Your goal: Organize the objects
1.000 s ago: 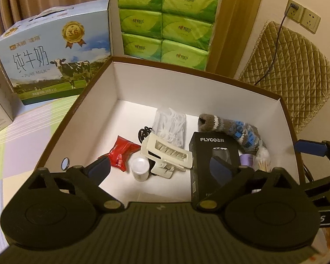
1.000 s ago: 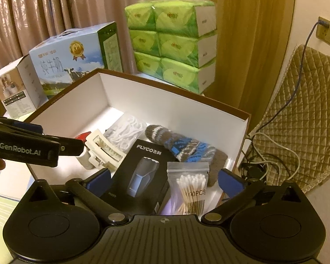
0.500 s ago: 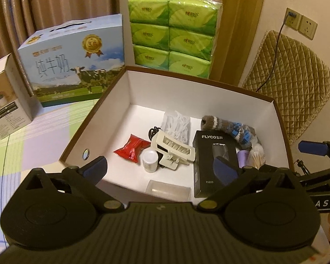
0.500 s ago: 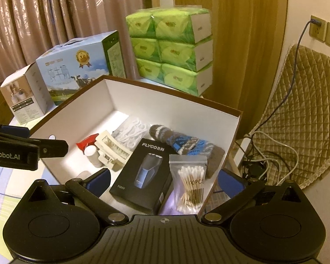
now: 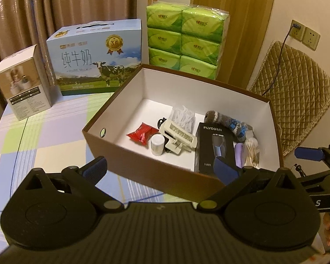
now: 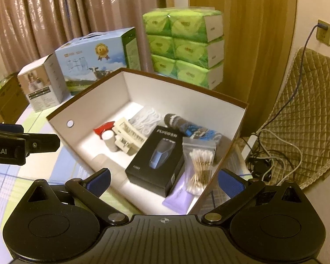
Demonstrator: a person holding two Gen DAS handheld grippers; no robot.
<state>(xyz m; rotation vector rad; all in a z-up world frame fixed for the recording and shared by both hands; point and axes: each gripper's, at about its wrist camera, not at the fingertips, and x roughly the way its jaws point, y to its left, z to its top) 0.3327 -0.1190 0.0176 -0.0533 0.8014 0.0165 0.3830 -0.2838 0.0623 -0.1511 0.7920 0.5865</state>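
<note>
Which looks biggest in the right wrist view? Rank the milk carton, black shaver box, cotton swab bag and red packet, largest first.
1. Milk carton, though it stands farthest back.
2. Black shaver box.
3. Cotton swab bag, helped by nearness to the camera.
4. Red packet, partly hidden, so its true size is unsure.

Left gripper (image 5: 160, 168) spread empty before the filled box (image 5: 143, 167)

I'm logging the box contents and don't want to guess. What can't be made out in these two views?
- Purple packet: right wrist view, mostly under the cotton swab bag; no label readable.
- Black cable: left wrist view, mostly hidden behind the cream clip; absent from the right view.
- Clear item by the near wall: blurred, unidentifiable.
- White bottle: label too small.
</note>
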